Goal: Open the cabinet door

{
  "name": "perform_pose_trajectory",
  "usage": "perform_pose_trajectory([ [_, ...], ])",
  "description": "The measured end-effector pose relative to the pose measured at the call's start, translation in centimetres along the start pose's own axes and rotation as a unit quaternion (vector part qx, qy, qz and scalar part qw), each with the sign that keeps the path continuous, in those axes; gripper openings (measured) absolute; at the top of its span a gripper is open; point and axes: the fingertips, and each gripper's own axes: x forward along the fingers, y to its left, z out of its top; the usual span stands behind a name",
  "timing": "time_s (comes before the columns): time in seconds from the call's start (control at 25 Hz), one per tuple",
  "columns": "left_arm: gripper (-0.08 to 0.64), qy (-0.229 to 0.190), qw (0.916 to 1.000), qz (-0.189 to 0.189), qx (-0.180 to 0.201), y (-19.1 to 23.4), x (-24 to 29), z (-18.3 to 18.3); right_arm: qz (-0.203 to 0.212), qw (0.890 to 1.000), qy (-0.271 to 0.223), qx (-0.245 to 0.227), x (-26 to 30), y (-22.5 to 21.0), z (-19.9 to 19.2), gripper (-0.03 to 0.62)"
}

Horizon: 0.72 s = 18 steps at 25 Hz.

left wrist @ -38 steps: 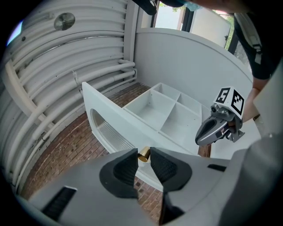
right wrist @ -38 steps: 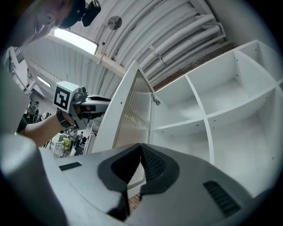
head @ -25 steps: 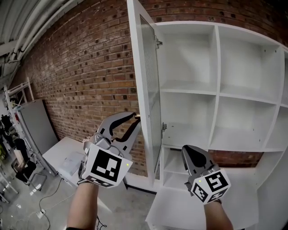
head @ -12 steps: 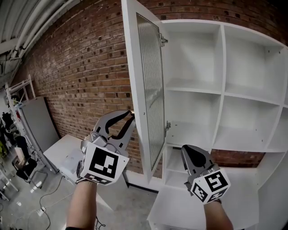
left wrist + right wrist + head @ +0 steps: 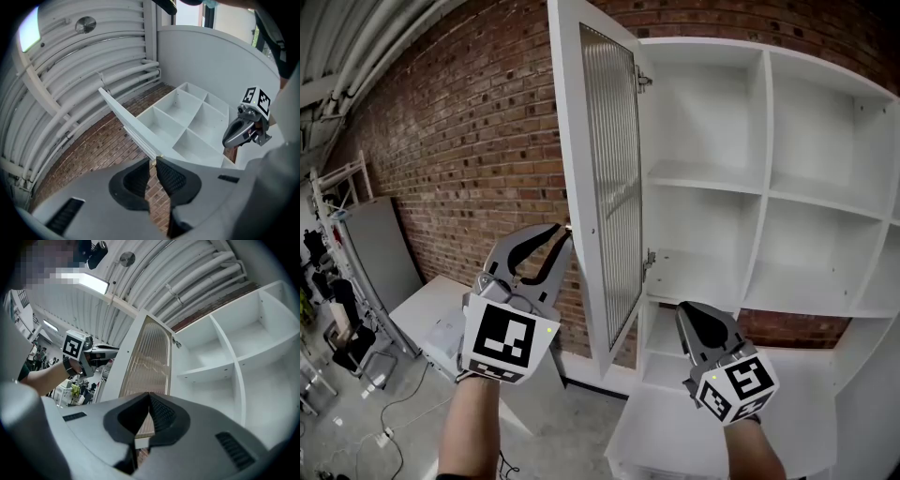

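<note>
Grey left gripper (image 5: pixel 565 232), black ribbed fingers (image 5: pixel 171 176), marker cube (image 5: pixel 506 339)

No words, numbers or brand names can be read anywhere in these views. The only printed signs are black-and-white square markers. One is on the cube (image 5: pixel 508 339) of my left claw (image 5: pixel 564 231) and another on the cube (image 5: pixel 738 384) of my right claw (image 5: pixel 685 308). They are blocky coded patterns with no letters or digits in them.
</note>
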Motion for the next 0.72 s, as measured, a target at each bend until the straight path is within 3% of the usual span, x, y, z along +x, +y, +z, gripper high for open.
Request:
perform_pose_trajectory([
  [0.44, 0.031, 0.012, 0.9992, 0.014, -0.035, -1.1, -1.3, 0.0, 0.006, 1.0, 0.001, 0.003, -0.8, -0.5, -0.2, 0.005],
  [0.72, 0.025, 0.019, 0.9982, 0.009, -0.057, -4.2, -2.9, 0.6, 0.013, 1.0, -0.001, 0.003, -2.2, -0.8, -0.3, 0.005],
])
